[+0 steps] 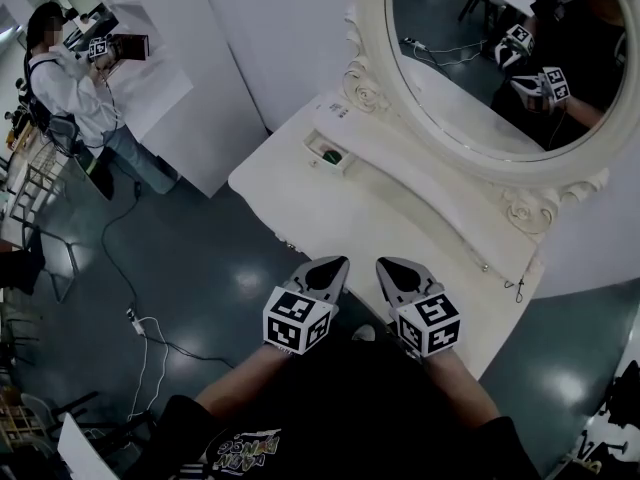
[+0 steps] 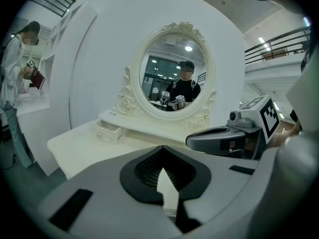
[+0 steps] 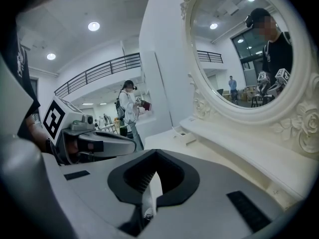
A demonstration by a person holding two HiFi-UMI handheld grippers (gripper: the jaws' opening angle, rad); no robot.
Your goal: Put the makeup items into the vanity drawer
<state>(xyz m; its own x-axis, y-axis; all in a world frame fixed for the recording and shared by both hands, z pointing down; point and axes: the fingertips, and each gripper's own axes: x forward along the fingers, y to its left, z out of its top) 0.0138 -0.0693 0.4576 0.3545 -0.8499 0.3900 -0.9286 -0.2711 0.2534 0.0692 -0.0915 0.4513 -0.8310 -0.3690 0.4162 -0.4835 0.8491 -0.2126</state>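
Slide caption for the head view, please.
Left gripper and right gripper, both shut and empty, poised at the near edge of the white vanity, whose small drawer sits open.

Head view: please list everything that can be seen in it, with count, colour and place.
vanity table: one, cream white, centre
mirror: one, oval, ornate white frame, on the vanity table
small drawer: one, white, open, table's left end
green thing: one, inside the small drawer
cable: one, white, floor at left
person: one, pale top, far left
left gripper: grey, shut, empty, at the table's near edge
right gripper: grey, shut, empty, beside it
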